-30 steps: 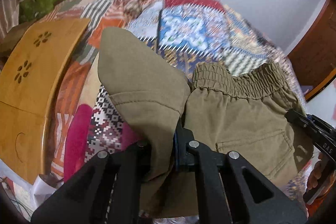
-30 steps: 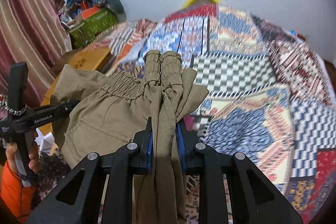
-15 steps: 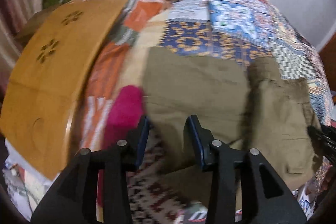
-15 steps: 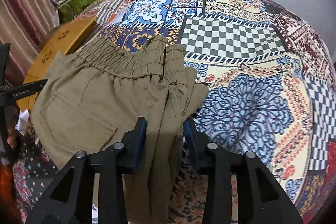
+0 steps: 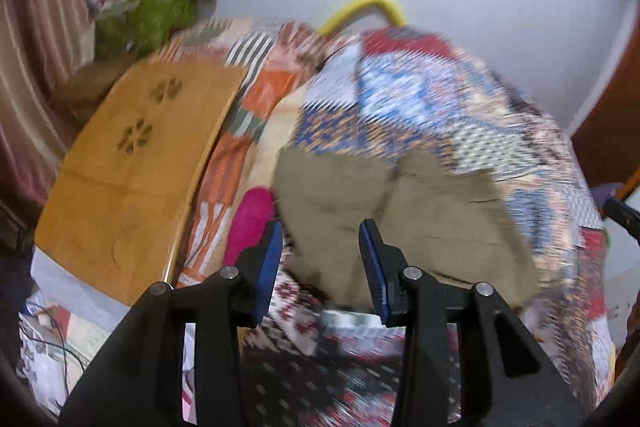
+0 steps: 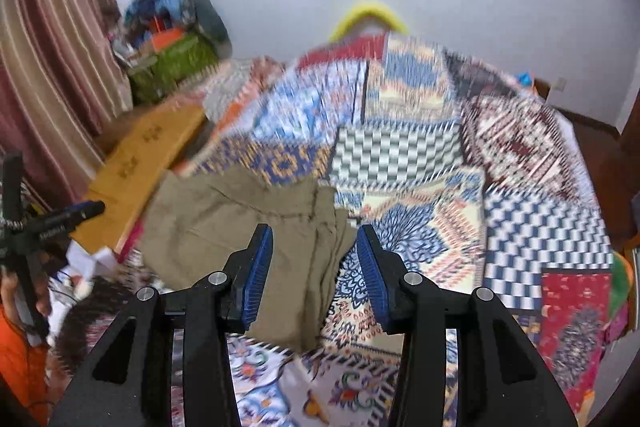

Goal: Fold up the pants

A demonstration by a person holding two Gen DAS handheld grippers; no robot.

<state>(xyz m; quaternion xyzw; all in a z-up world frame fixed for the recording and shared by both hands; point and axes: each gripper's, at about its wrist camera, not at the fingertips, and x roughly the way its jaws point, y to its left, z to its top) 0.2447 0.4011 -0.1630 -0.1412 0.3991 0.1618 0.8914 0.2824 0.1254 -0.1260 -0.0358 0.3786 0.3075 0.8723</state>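
The olive pants [image 5: 404, 219] lie folded in a flat bundle on the patchwork bed cover [image 5: 420, 99]; they also show in the right wrist view [image 6: 248, 239]. My left gripper [image 5: 320, 247] is open and empty, held just above the bundle's near left edge. My right gripper [image 6: 314, 247] is open and empty above the bundle's right edge. The left gripper's body shows at the left edge of the right wrist view [image 6: 48, 223]. Both views are blurred.
A wooden lap table [image 5: 136, 163] lies on the bed to the left of the pants. A green bag with piled clothes [image 5: 148, 11] stands by the striped curtain [image 6: 52, 67]. A yellow hoop [image 6: 368, 15] sits at the bed's far end.
Both grippers held pants fabric a second ago, laid it down and opened. They have since lifted and drawn back from the folded bundle.
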